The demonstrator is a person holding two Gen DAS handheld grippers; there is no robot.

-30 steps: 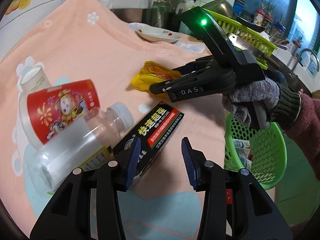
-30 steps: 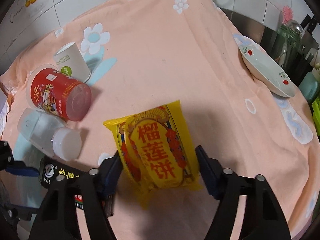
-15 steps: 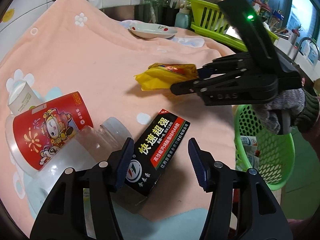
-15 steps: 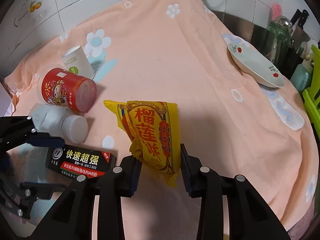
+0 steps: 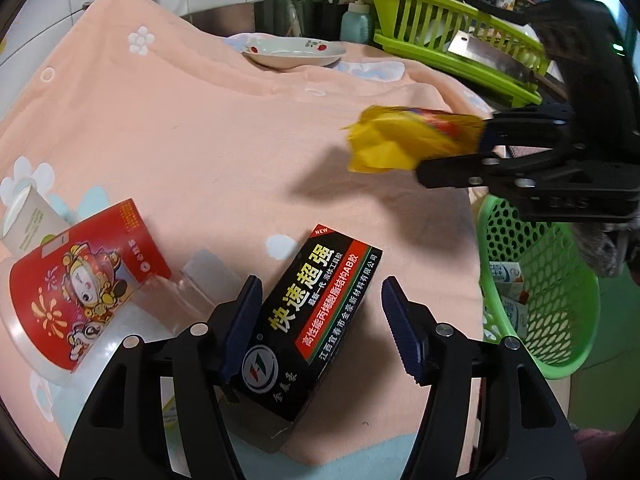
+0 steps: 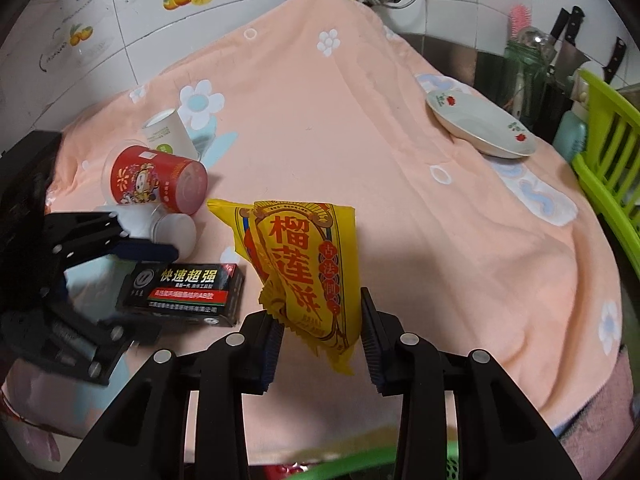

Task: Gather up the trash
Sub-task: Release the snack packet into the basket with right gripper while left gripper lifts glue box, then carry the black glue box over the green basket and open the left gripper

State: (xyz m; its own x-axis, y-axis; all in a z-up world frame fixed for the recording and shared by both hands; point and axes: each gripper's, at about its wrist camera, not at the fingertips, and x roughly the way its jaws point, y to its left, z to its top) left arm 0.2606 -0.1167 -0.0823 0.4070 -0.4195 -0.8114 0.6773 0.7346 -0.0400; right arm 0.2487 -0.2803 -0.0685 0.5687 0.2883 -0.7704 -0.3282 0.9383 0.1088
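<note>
My right gripper (image 6: 318, 338) is shut on a yellow snack packet (image 6: 304, 268) and holds it above the peach cloth; the packet also shows in the left wrist view (image 5: 404, 140), near the green basket (image 5: 560, 344). My left gripper (image 5: 322, 328) is open with its fingers on either side of a black glue box (image 5: 316, 316) lying on the cloth; the box also shows in the right wrist view (image 6: 186, 292). A red cup (image 5: 80, 284), a clear plastic bottle (image 5: 192, 284) and a white paper cup (image 5: 28, 216) lie to the left.
A white dish (image 5: 292, 50) sits at the back of the cloth. A lime dish rack (image 5: 452, 28) with a cleaver stands at the right rear. The green basket holds several small cartons (image 5: 508, 276). Knives and jars line the back wall.
My right gripper closed on the yellow packet, lifted it off the cloth and carried it right toward the basket. My left gripper moved forward around the black box.
</note>
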